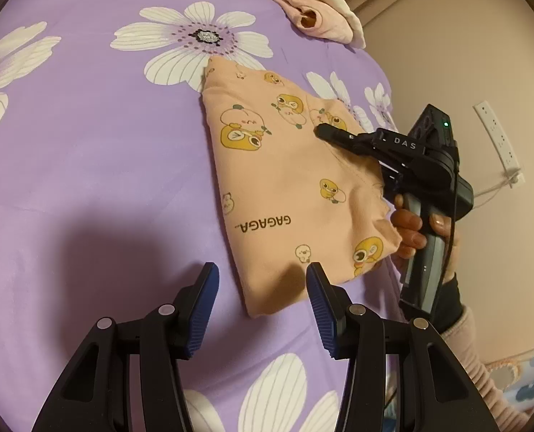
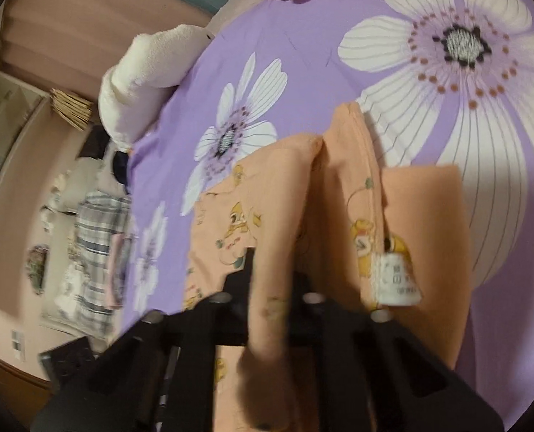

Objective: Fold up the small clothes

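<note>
Peach garment (image 1: 285,187) partly folded on the purple sheet (image 1: 87,144), just ahead of the left claw (image 1: 263,302) and under the right claw (image 1: 324,131). Likely to slip or bunch if the pinched layer is pulled too fast; could drag the whole stack askew. Right claw closed on a fold of the cloth, fabric draped between its jaws. Left claw spread wide, holding nothing, poised over the near edge. Pink bundle (image 1: 313,10) far beyond both.
</note>
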